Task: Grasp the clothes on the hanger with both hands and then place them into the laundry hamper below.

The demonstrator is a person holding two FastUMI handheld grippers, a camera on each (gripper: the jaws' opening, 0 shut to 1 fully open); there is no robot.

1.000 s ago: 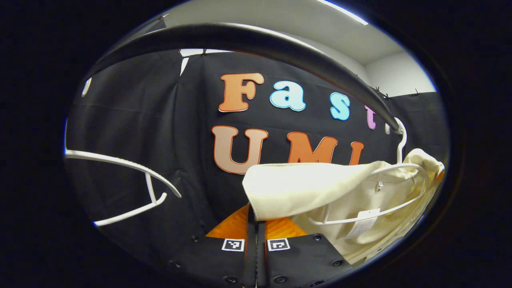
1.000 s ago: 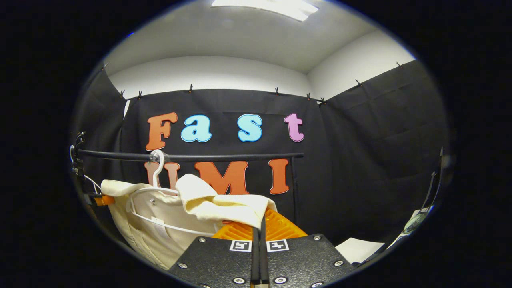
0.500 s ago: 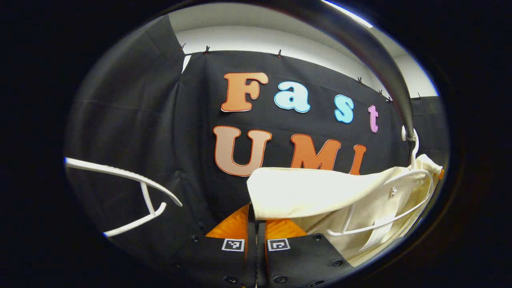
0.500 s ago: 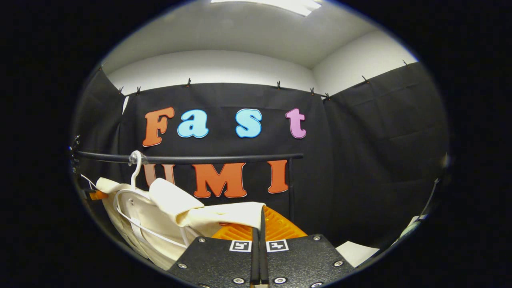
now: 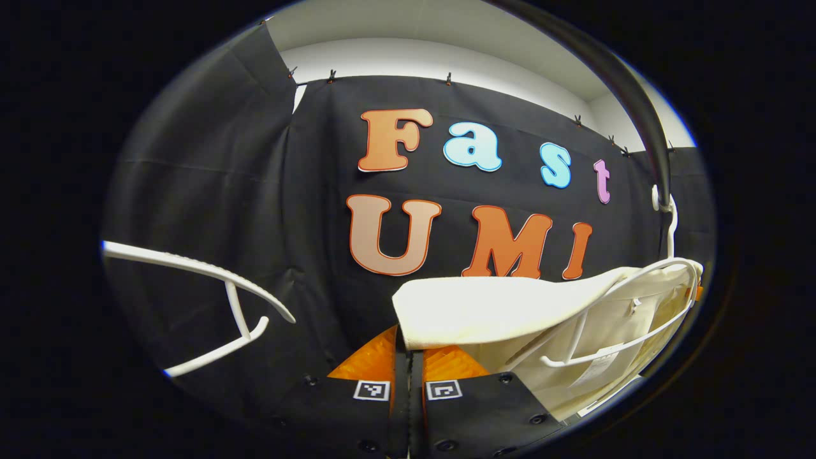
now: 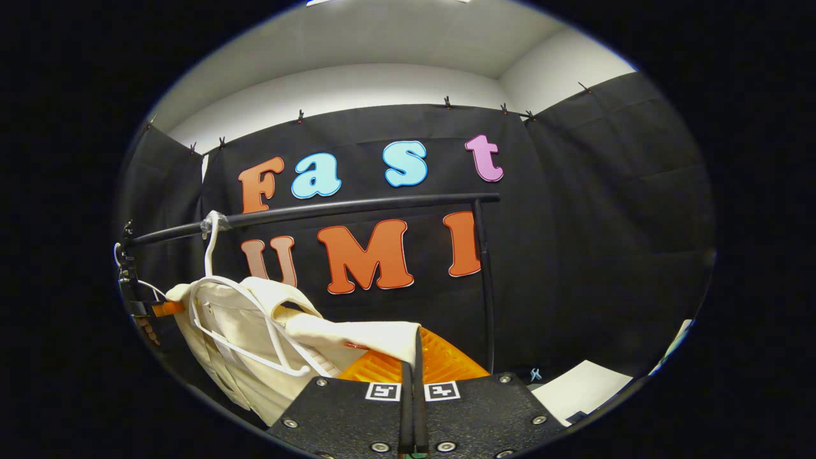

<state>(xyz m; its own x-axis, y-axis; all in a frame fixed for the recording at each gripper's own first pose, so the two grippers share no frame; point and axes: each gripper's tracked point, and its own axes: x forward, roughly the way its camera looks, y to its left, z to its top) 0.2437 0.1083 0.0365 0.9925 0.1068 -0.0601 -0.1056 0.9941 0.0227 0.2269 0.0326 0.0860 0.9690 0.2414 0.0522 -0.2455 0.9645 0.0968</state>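
In the left gripper view, the left gripper (image 5: 408, 357) is clamped narrow on a shoulder fold of the cream garment (image 5: 497, 306), its fingers pressed together over the cloth, which stretches taut from them toward the white hanger (image 5: 612, 344) at the right edge. That pull looks meant to drag the shoulder off the hanger's arm while the hook stays on the black rail (image 5: 644, 108) arching overhead. This view also catches a second, bare white hanger (image 5: 210, 280) off to the left, with nothing on it. In the right gripper view, the right gripper (image 6: 413, 376) is likewise pinched tight on the other shoulder of the garment (image 6: 255, 344), so the cloth is held from both sides and hangs between hanger and fingers. Here the rail (image 6: 331, 207) runs its whole length to an upright post (image 6: 488, 287), the hanger (image 6: 255, 319) swings tilted under its hook, and a pale sheet (image 6: 586, 389) lies low at the right. The hamper must sit somewhere below; I cannot place it from here.
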